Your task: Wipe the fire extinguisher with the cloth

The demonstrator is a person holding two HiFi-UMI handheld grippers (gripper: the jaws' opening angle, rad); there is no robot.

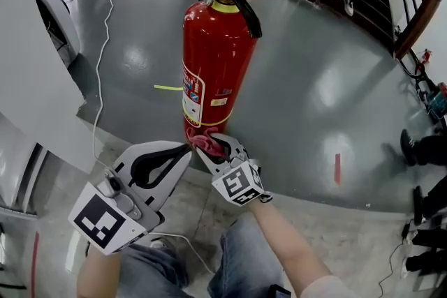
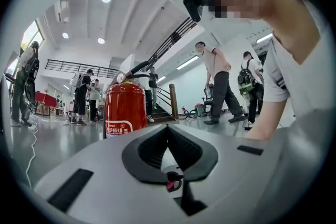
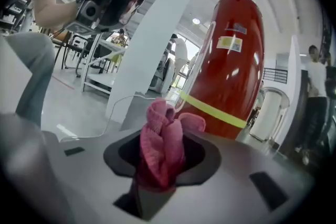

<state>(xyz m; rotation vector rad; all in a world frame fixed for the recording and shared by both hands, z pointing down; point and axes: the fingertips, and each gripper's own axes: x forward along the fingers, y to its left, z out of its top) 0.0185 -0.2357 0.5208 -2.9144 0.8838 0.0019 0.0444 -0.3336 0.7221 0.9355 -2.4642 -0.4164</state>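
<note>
By the white column on the left, a white cable trails away across the shiny grey floor. Near the person, the left gripper points its tips toward the foot of the fire extinguisher; its jaws are clenched together with nothing between them, as its own view shows. The red extinguisher stands upright in the middle of the floor, black handle and hose on top, with a yellow band low on the cylinder. Just right of the left gripper, the right gripper grasps a bunched pink cloth, held against or just beside the base of the extinguisher; I cannot tell if it touches. Farther right, a short red strip lies on the floor.
</note>
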